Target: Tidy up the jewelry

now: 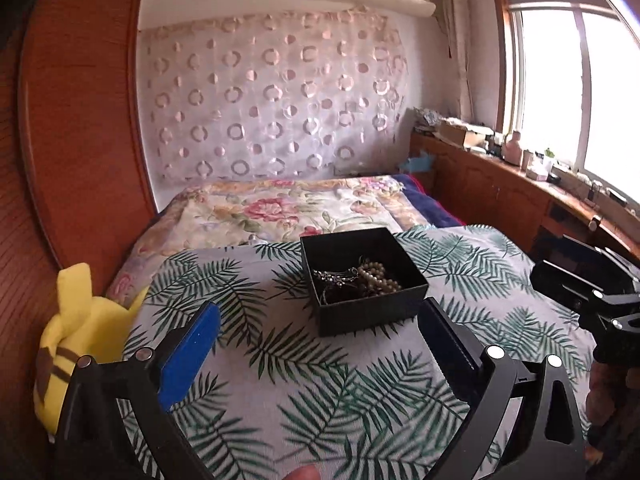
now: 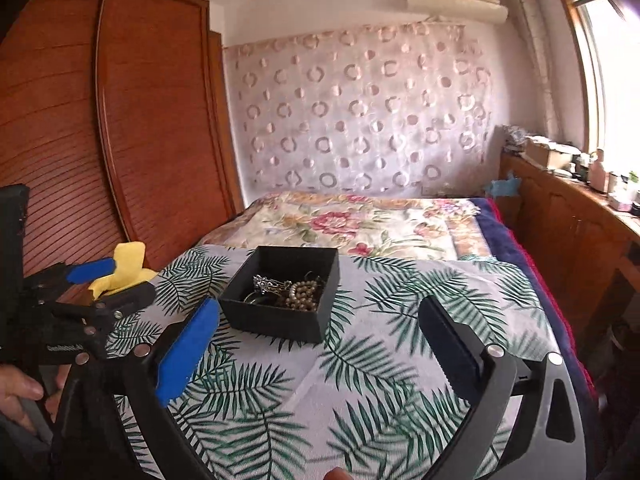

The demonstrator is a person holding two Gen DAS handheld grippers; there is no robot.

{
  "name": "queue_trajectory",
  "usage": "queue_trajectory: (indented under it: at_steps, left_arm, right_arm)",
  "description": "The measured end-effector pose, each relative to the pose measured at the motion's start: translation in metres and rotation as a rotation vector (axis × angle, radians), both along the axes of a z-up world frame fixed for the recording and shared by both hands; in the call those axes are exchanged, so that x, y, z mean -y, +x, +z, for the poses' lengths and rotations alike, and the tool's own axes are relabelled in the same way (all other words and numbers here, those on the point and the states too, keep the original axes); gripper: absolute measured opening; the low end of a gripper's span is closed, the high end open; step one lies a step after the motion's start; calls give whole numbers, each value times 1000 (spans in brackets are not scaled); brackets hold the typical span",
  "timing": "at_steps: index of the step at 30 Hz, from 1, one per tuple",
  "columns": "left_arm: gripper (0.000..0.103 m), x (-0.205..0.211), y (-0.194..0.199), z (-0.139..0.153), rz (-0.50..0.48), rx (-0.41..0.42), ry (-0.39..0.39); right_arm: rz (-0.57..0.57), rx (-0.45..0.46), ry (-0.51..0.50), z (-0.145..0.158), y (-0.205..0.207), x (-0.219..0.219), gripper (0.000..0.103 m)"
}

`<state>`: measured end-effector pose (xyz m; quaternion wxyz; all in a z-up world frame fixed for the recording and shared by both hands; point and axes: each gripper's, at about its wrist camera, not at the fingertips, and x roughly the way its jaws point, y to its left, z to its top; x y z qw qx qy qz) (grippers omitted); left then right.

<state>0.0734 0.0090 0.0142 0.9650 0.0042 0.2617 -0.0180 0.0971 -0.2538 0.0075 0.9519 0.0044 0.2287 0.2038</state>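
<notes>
While both grippers hang above the leaf-print cloth (image 1: 304,392), neither touches anything. Left gripper (image 1: 320,320): fingers spread wide, nothing between them, blue pad (image 1: 188,356) at 9 o'clock and dark pad (image 1: 444,340) at 3 o'clock in the left wrist view. Right gripper (image 2: 320,320): also spread wide and empty, same blue and dark pads in its own view. Black box (image 1: 360,280), open with no lid on it, sits on the cloth just ahead of the left fingertips, toward 12 o'clock, not touched. From the right wrist view the box (image 2: 280,320) lies at about 11 o'clock, just beyond the blue pad tip.

Inside the box: bead bracelet (image 1: 378,278) on the right half, silver sparkly piece (image 1: 336,276) on the left, touching it; a darker item under them, cannot tell what. Same jumble shows in the right view, beads (image 2: 302,294) and silver piece (image 2: 266,282).

Yellow plush toy (image 1: 76,340) at 9 o'clock, by the cloth's left edge, against the wooden wardrobe (image 1: 80,120). Floral bedspread (image 1: 280,208) beyond the box at 12 o'clock. Window (image 1: 580,100) and cluttered wooden ledge (image 1: 500,168) at 2 o'clock. Right gripper's body shows at 3 o'clock in the left view, left gripper's at 9 o'clock in the right view.
</notes>
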Motion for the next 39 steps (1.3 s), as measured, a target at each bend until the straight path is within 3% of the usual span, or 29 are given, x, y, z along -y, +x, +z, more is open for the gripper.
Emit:
queue_trajectory:
  at_steps: [11, 39]
  left_arm:
    - [95, -1, -28, 5, 21, 19, 7]
    - [95, -4, -36, 8, 25, 42, -16]
  right_arm:
    - [-40, 53, -23, 3, -33, -4, 100]
    - [-51, 45, -14, 0, -32, -3, 100]
